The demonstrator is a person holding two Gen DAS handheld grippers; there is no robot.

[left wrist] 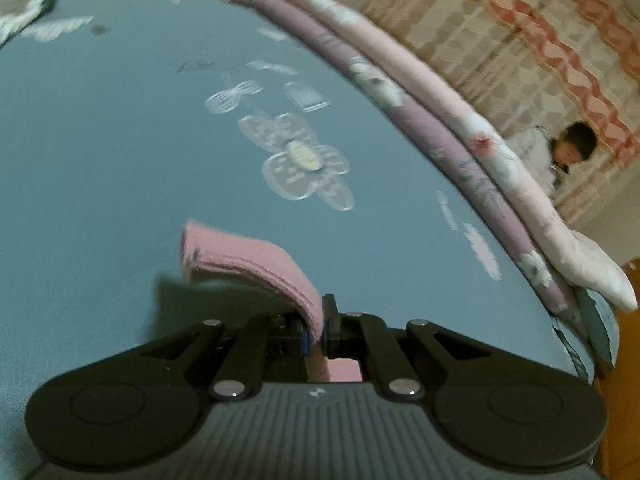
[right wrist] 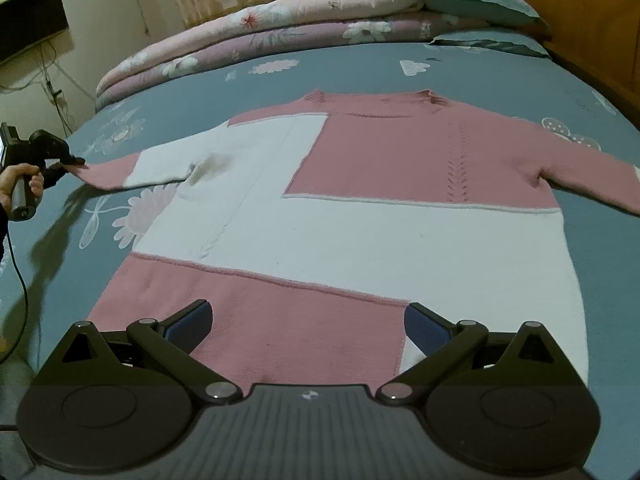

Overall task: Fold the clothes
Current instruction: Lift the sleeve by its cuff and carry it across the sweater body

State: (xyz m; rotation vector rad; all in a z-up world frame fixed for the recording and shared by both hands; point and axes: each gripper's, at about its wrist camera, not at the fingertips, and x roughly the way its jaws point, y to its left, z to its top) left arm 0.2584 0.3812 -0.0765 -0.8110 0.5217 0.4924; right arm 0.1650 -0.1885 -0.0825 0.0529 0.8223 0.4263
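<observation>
The sweater [right wrist: 344, 208] lies spread flat, front up, on the blue bedsheet [right wrist: 460, 80], collar toward twelve o'clock and hem toward six, both sleeves stretched out to the sides. That flat layout suits folding: each sleeve can be brought across the body in turn.

At nine o'clock in the right wrist view, a hand [right wrist: 18, 182] holds the left gripper [right wrist: 78, 162] by its handle, with the jaws pressed together on the pink cuff [right wrist: 96, 172] of that sleeve. In the left wrist view the same cuff [left wrist: 248, 260] runs up out of the left gripper [left wrist: 318, 330] and arches above the sheet, so this sleeve end is held clear of the bed, probably ready to be carried inward over the chest. The gripper slants downward toward the sheet, tipped over to one side.

At the bottom centre, around six o'clock, the right gripper [right wrist: 308, 330] hovers over the pink hem panel with its jaws spread wide, one blue pad [right wrist: 192, 322] to each side and nothing pinched between them. It points downward across the sweater toward the collar, seemingly waiting rather than grasping.

Along the far edge of the bed, from ten to one o'clock, lies a rolled floral quilt [right wrist: 280, 20], well apart from the sweater, with two pillows [right wrist: 480, 4] at one o'clock.
</observation>
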